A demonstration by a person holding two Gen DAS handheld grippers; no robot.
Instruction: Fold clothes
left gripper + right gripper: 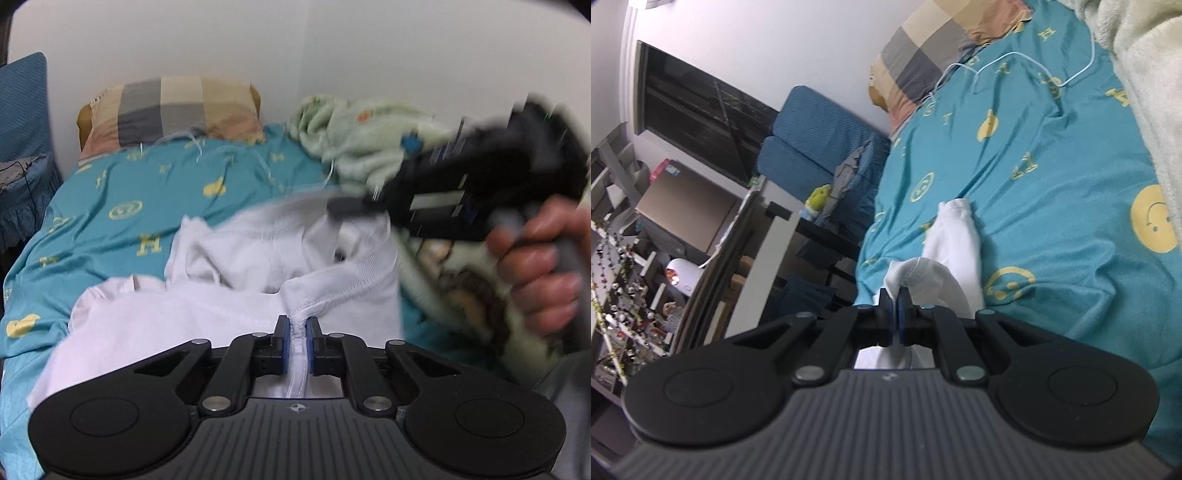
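Both tongs are clamped on the same white cotton garment (229,314). Your left tongs (297,328) have their blue pads pressed together on a stitched seam where the ribbed neckband meets the body of the cloth, and the seam runs straight down between the pads towards the camera. Your right tongs (896,301) are pinched shut on a bunched fold of that white cloth (955,243), which trails away from the tips in a narrow, rumpled strip across the teal bedsheet printed with yellow smiley faces and letters (1052,177).

In your left wrist view the right tongs (341,206) show as a blurred black tool held in your right hand (535,258), their tips at the upper edge of the garment, so the cloth hangs stretched and lifted between the two grips. It lies towards the near side of the bed, with the checked pillow in beige, grey and peach (177,107) well beyond it at the head end and a pale green fleece blanket (354,136) heaped along the wall side.

The garment is plain white, soft knit, creased and partly doubled over itself, with the ribbed collar standing up in a loose loop.
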